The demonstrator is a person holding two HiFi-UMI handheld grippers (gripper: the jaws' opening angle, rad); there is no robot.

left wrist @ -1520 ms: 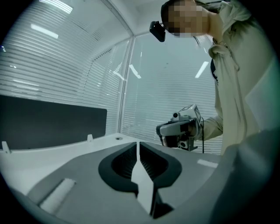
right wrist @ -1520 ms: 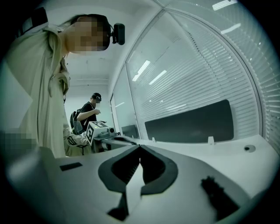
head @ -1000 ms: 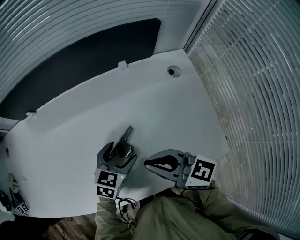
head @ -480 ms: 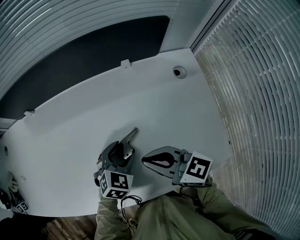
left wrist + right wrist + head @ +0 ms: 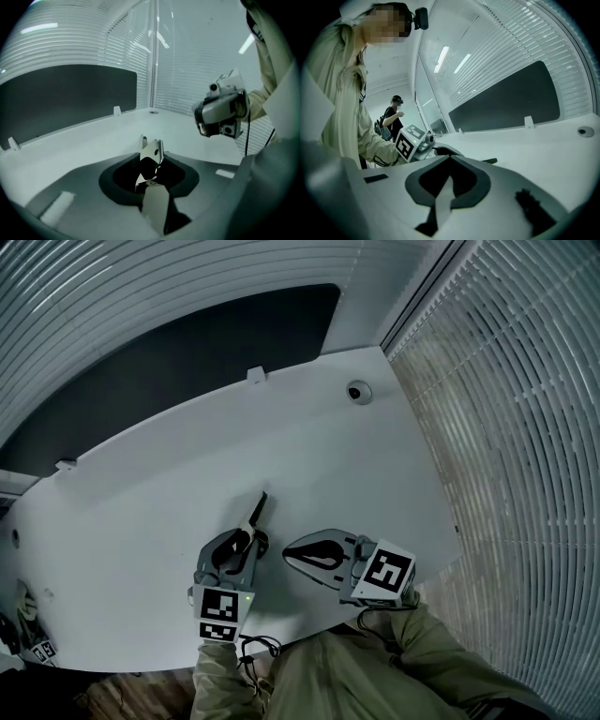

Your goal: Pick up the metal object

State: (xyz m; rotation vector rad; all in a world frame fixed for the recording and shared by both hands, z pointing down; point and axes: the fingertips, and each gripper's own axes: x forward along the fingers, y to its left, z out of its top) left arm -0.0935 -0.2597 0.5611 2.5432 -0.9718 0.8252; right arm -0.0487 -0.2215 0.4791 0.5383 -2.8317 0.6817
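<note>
The metal object is a flat shiny piece with a narrow end that points away from me over the white table. My left gripper has just been closing and is shut on its near end. In the left gripper view the metal object stands on edge between the jaws of the left gripper. My right gripper hovers just to the right of it, shut with nothing in it. The right gripper view shows the right gripper with its jaw tips together, and the left gripper's marker cube beyond them.
A round grommet sits near the table's far right corner, and a small clip on the far edge. Blinds run along the right. A dark panel stands behind the table. A person stands in the background.
The left gripper's jaws closed onto the metal object, which now stands on edge and looks narrower. The right gripper sank a little and barely shifted otherwise.
</note>
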